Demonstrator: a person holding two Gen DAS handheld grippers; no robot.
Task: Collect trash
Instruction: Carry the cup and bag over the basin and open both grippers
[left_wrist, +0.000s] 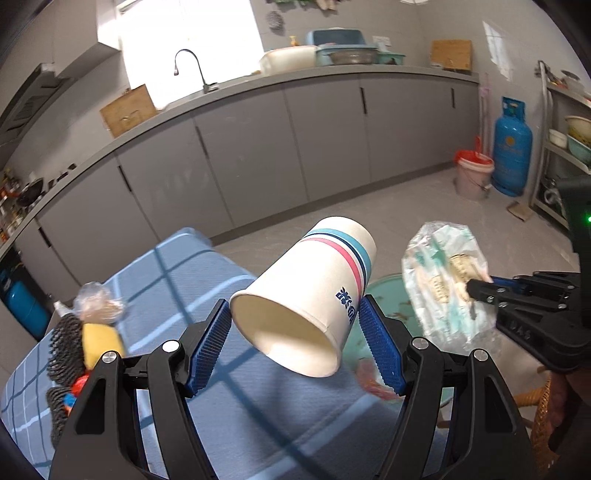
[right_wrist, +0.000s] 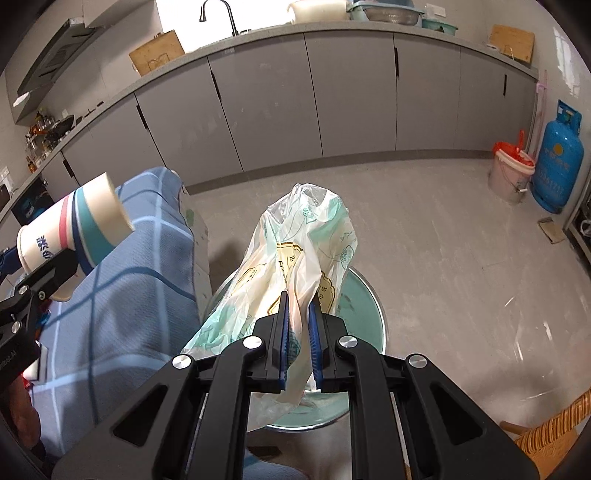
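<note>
My left gripper (left_wrist: 295, 314) is shut on a white paper cup (left_wrist: 306, 295) with pink, navy and teal stripes; the cup lies on its side, its mouth towards the camera, above the blue checked tablecloth (left_wrist: 177, 280). The same cup (right_wrist: 70, 229) shows at the left edge of the right wrist view. My right gripper (right_wrist: 298, 317) is shut on a crumpled clear plastic wrapper (right_wrist: 295, 251) printed in green and yellow, hanging over a round teal basin (right_wrist: 362, 306). In the left wrist view that wrapper (left_wrist: 443, 280) and the right gripper (left_wrist: 476, 290) are at the right.
On the cloth at left lie a black mesh scrubber (left_wrist: 66, 339), a yellow sponge (left_wrist: 99, 339) and a small plastic bag (left_wrist: 96, 299). Grey cabinets (right_wrist: 332, 96) run along the back. A pink bucket (right_wrist: 511, 173) and blue gas cylinder (right_wrist: 559, 158) stand at far right. A wicker chair (right_wrist: 546, 439) is lower right.
</note>
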